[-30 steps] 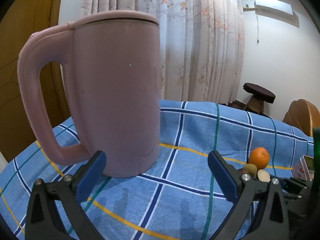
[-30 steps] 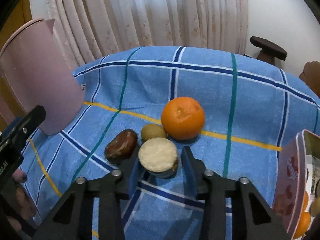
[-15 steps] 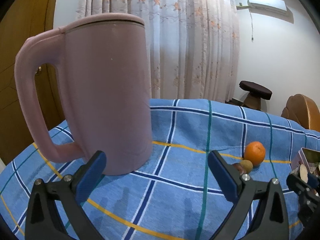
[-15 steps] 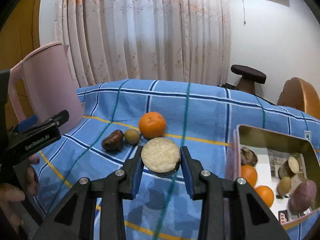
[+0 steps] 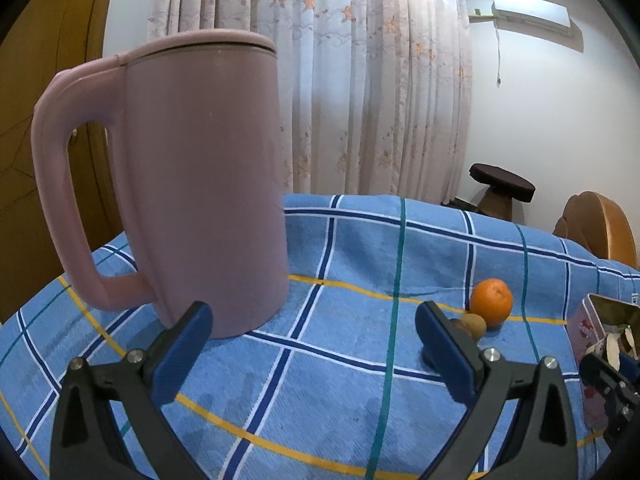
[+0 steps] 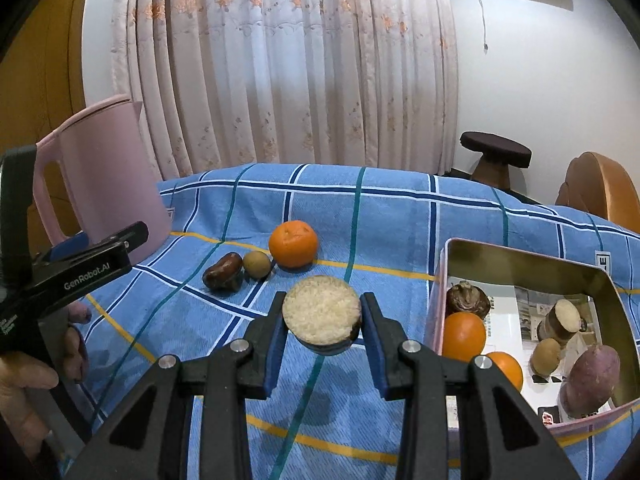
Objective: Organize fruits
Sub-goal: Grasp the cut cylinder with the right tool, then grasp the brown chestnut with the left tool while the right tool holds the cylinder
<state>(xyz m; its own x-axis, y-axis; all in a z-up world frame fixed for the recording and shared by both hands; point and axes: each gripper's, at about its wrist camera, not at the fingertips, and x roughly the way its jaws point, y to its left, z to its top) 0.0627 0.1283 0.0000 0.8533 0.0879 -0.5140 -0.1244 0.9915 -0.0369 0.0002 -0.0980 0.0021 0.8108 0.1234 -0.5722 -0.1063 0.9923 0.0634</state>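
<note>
My right gripper (image 6: 322, 322) is shut on a round cut fruit piece (image 6: 322, 311) with a pale grainy top, held above the blue checked cloth, just left of the pink tin box (image 6: 444, 264). The box holds oranges, a sweet potato and other pieces. On the cloth lie an orange (image 6: 293, 243), a small brown kiwi-like fruit (image 6: 256, 265) and a dark red date (image 6: 222, 276). My left gripper (image 5: 314, 338) is open and empty, low over the cloth beside the pink kettle (image 5: 188, 184). The orange (image 5: 491, 301) and the box's edge (image 5: 600, 312) show at its right.
The pink kettle (image 6: 104, 184) stands at the left of the table. A dark stool (image 6: 495, 156) and a wooden chair back (image 6: 600, 192) stand beyond the table's far right edge. Curtains hang behind.
My right gripper has lifted the cut fruit piece off the cloth and carried it up and toward the box. The left gripper has drifted slightly back from the kettle, staying open.
</note>
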